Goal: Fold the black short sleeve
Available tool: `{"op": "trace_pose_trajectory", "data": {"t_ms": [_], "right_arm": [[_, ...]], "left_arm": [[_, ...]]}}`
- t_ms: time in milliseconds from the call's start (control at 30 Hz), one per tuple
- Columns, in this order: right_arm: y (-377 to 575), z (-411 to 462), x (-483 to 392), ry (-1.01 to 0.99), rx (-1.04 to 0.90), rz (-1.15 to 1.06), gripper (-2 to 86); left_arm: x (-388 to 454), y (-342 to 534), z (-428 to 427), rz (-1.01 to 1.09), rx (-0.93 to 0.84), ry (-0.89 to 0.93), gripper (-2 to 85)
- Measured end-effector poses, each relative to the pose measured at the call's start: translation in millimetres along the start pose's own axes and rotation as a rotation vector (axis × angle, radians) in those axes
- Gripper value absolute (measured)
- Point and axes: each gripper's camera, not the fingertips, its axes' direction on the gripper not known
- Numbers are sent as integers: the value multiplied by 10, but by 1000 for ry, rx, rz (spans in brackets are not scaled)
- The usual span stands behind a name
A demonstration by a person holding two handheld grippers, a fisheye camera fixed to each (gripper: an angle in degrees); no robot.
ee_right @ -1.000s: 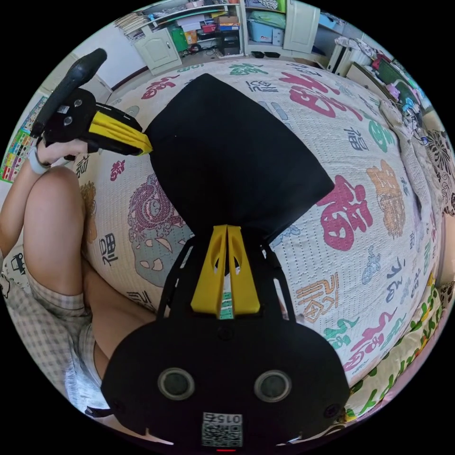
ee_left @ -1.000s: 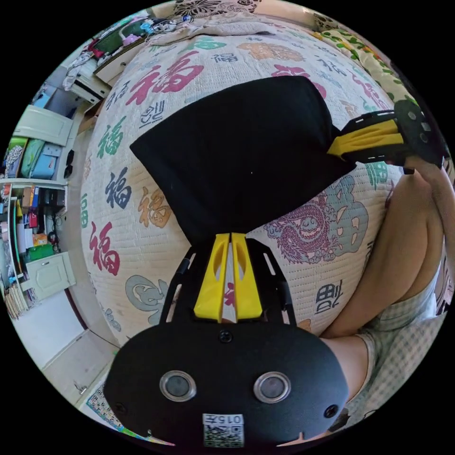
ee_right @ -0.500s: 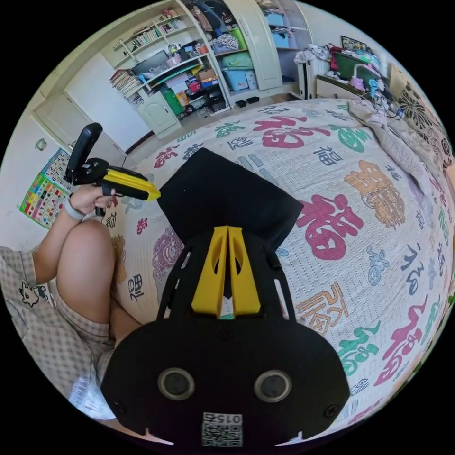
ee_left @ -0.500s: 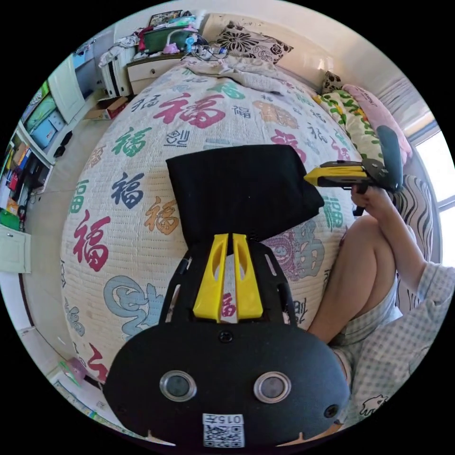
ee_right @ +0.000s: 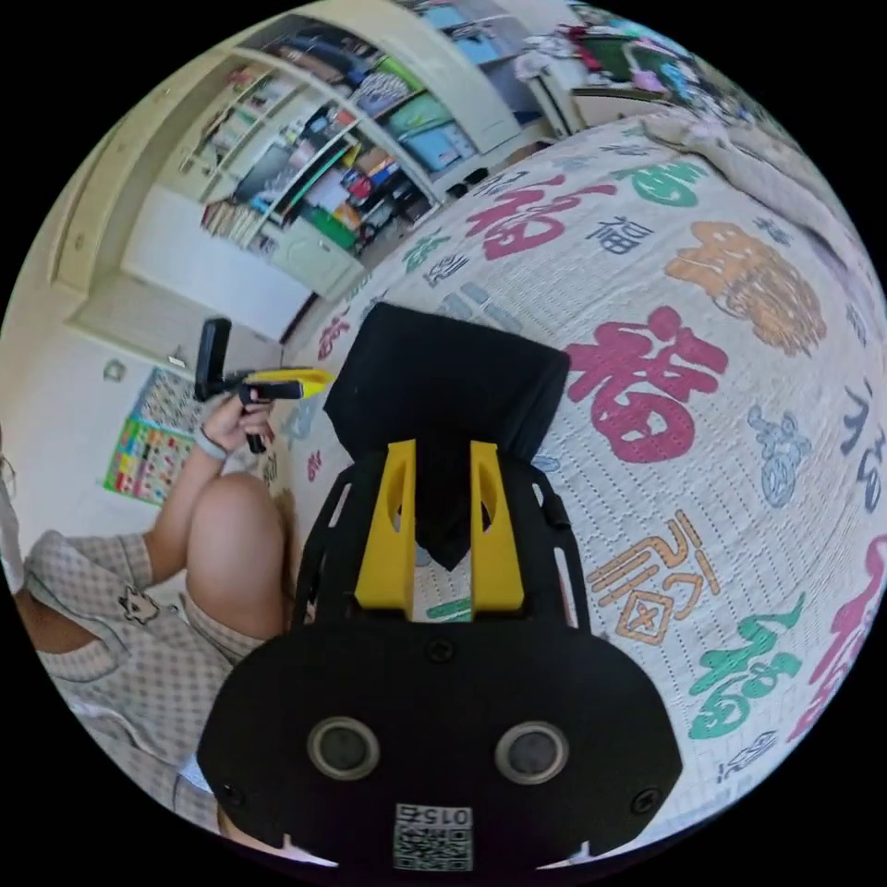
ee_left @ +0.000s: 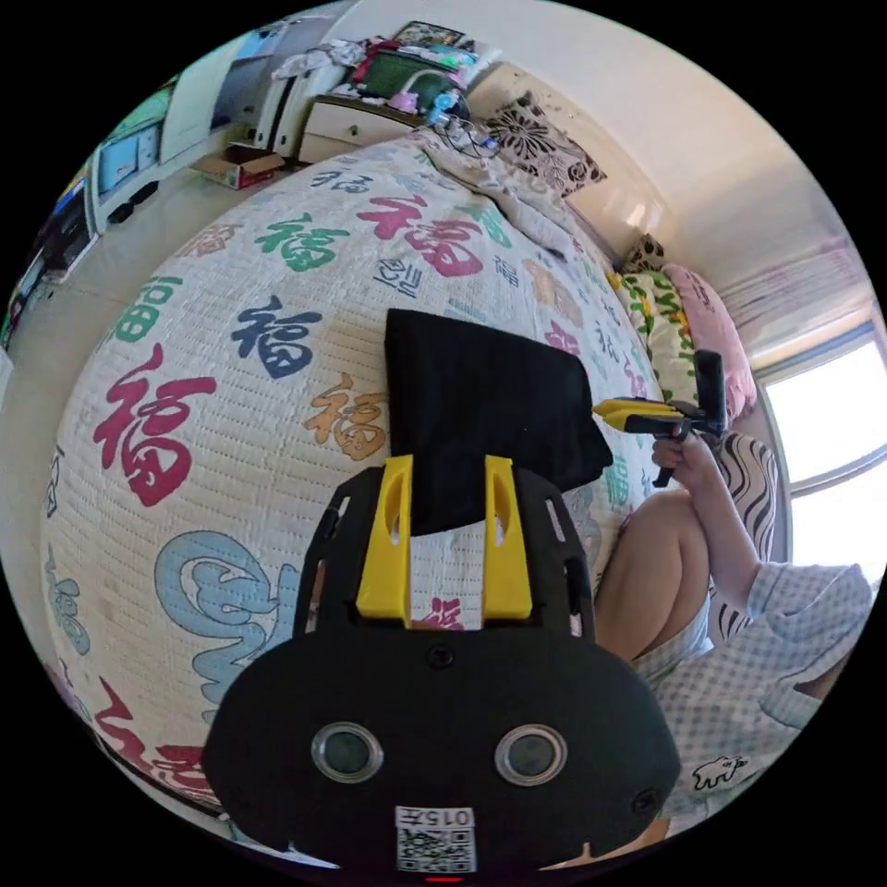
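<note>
The black short sleeve [ee_left: 485,411] lies folded into a compact rectangle on the patterned bedspread [ee_left: 231,388]. My left gripper [ee_left: 448,462] is open, its yellow jaws spread wide, and the near corner of the shirt shows between them. It appears again in the right gripper view [ee_right: 319,377], held in a hand beside the shirt's edge. My right gripper [ee_right: 441,448] is open too, with another corner of the black shirt [ee_right: 453,388] between its jaws. From the left gripper view the right gripper [ee_left: 605,409] hovers just off the shirt's far corner.
The person's bent knee [ee_left: 661,545] and checked clothing [ee_left: 767,637] sit at the bed's edge. Pillows [ee_left: 688,314] and a cluttered bedside cabinet [ee_left: 365,115] are at the head end. Shelves and cupboards [ee_right: 305,176] stand across the floor.
Both grippers went from shut on the shirt's corners to open, letting it go, and drew back from it. The shirt now rests folded on the bed.
</note>
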Motion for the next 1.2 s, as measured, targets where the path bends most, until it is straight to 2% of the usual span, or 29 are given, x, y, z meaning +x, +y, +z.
{"op": "trace_pose_trajectory", "data": {"t_ms": [67, 167, 400, 500, 600, 700, 933, 1033, 1200], "right_arm": [[-50, -71, 339, -115, 23, 89, 124], [-133, -21, 675, -259, 5, 176, 130], [-160, -150, 918, -288, 22, 199, 131], [-135, -204, 1001, -246, 11, 216, 135], [-213, -6, 962, -283, -90, 201, 134], [-268, 35, 865, -191, -99, 179, 117], [-152, 124, 971, -453, -34, 284, 66], [-195, 23, 745, -358, -44, 211, 57], [-660, 92, -9, -379, -134, 20, 54]], "left_arm": [[-371, 57, -46, -60, 4, 23, 143], [-749, 141, 4, -110, 1, 151, 144], [-1413, 378, -67, -159, 11, 434, 135], [-1563, 443, -87, -147, -8, 433, 131], [-1668, 455, -64, -143, -14, 452, 128], [-1741, 470, -10, -145, -15, 496, 119], [-1872, 620, 28, -163, -16, 543, 76], [-1924, 763, -171, -166, 33, 606, 65], [-2040, 1337, -928, -187, 224, 535, 60]]}}
